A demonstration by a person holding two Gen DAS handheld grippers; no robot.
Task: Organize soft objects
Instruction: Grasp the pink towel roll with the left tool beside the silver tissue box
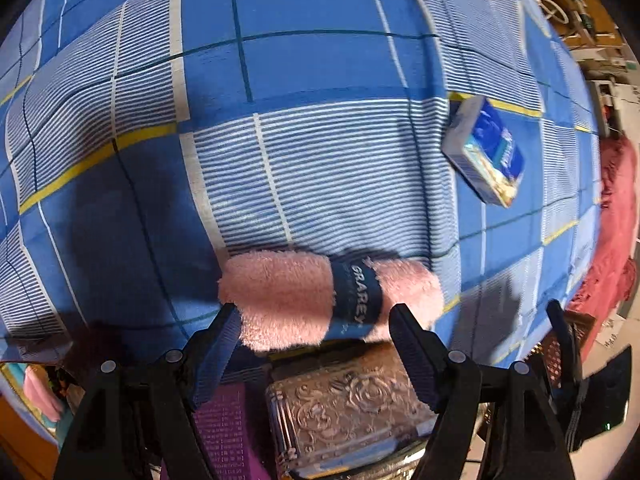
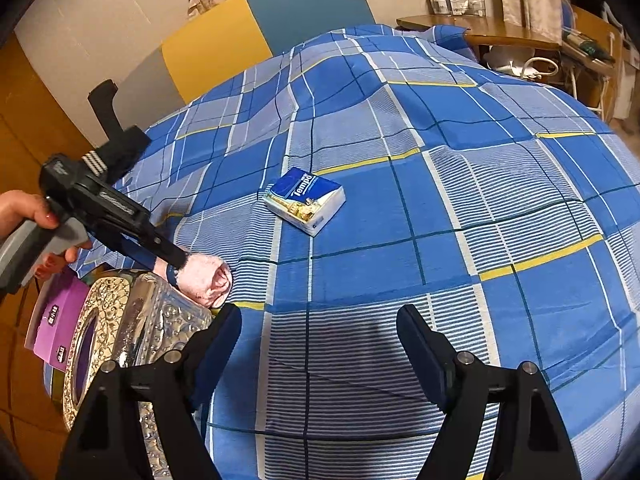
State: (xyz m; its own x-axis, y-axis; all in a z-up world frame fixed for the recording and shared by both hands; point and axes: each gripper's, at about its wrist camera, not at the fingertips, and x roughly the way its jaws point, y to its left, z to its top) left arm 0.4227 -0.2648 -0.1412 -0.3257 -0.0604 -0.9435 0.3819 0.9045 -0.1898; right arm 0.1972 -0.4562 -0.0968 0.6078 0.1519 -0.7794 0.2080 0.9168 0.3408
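Claw on the left [image 1: 314, 330] reaches steeply down to the rolled pink towel [image 1: 280, 300], its fingers set either side of the roll; whether the pads already press the pile I cannot tell, so a grip is not certain. The roll lies at the near edge of the bed [image 1: 320, 168], bound by a dark blue band [image 1: 356, 296] that keeps it rolled and gives a firm middle, probably why the claw comes in across it. Just this side of the towel stands an embossed metal tissue box [image 2: 120, 340] with a purple packet [image 2: 60, 320] beside it. Farther right, well apart, a blue tissue pack [image 2: 304, 200] lies flat on the checked cover, untouched. Rightmost, the right claw [image 2: 318, 334] hangs released and empty over bare bedspread, likely waiting its turn for that pack.
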